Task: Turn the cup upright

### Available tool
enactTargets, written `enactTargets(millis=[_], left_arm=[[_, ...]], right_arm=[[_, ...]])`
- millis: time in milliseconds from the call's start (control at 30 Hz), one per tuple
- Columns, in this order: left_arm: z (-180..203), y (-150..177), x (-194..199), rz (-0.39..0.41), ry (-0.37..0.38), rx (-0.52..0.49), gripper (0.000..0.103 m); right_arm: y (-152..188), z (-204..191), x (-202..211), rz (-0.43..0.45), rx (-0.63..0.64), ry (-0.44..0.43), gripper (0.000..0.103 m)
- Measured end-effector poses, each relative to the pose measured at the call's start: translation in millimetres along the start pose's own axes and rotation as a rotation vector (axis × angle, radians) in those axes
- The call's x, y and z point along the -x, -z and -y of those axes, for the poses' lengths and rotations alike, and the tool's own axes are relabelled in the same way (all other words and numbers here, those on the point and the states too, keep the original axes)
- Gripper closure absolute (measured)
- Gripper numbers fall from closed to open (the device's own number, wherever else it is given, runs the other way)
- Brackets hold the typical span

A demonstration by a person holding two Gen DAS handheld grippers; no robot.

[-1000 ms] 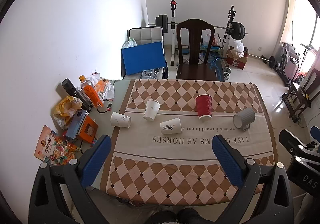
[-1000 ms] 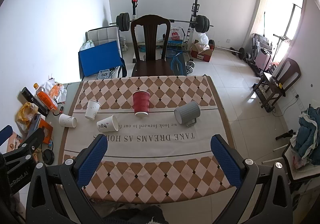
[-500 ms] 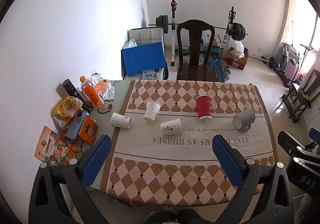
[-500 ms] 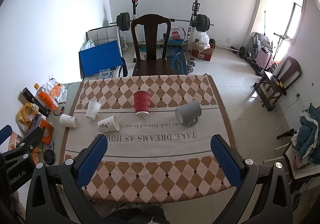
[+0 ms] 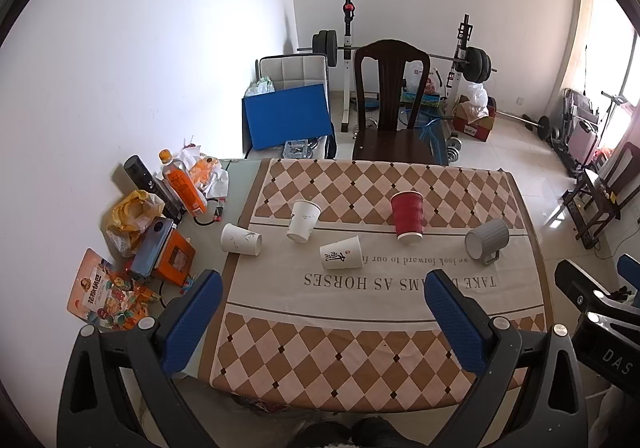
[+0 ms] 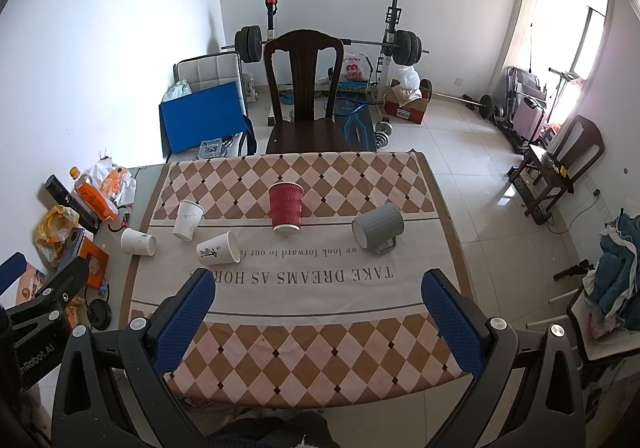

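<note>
Several cups sit on the checkered tablecloth [image 5: 360, 352]. A red ribbed cup [image 5: 407, 216] [image 6: 285, 212] stands upside down. A grey mug [image 5: 486, 239] [image 6: 378, 227] lies on its side. A white cup with a black mark [image 5: 341, 252] [image 6: 219, 249] lies on its side. Another white cup [image 5: 241, 240] [image 6: 138, 242] lies at the cloth's left edge. A third white cup [image 5: 303, 221] [image 6: 188, 220] stands tilted, wide end up. My left gripper [image 5: 323, 286] and right gripper [image 6: 319, 284] are both open and empty, high above the near table edge.
Clutter lies on the table's left side: an orange bottle [image 5: 182, 183], a yellow bag [image 5: 132, 211], an orange box [image 5: 174, 258], a snack packet [image 5: 100, 296]. A dark wooden chair [image 5: 390, 107] stands behind the table. Weights, a rack and a blue board [image 5: 286, 115] lie beyond.
Both views have shifted very slightly; the cups have not moved and both grippers stay open.
</note>
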State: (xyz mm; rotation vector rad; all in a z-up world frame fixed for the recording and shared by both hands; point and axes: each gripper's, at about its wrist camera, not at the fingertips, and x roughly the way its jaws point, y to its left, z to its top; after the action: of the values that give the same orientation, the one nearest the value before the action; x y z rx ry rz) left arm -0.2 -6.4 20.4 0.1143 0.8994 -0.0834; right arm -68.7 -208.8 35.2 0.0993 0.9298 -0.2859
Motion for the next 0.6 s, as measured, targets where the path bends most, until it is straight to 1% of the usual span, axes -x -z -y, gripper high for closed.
enactTargets(millis=[333, 400, 467, 500, 600], left_arm=[[0, 0, 0, -0.001, 0.003, 0.001, 0.0], [5, -4, 1, -0.002, 0.004, -0.002, 0.0], [5, -3, 1, -0.001, 0.003, 0.001, 0.0], [5, -4, 1, 0.001, -0.001, 0.004, 0.0], [6, -5, -9, -0.01, -0.032, 0.004, 0.0]], right_arm=[[0, -1, 1, 0.0, -0.004, -0.002, 0.0], [0, -2, 2, -0.003, -0.004, -0.001, 0.0], [-6, -4, 3, -0.01, -0.011, -0.001, 0.0], [-19, -13, 1, -0.017, -0.019, -0.003, 0.0], [-24, -25, -10, -0.036, -0.036, -0.014, 0.0]])
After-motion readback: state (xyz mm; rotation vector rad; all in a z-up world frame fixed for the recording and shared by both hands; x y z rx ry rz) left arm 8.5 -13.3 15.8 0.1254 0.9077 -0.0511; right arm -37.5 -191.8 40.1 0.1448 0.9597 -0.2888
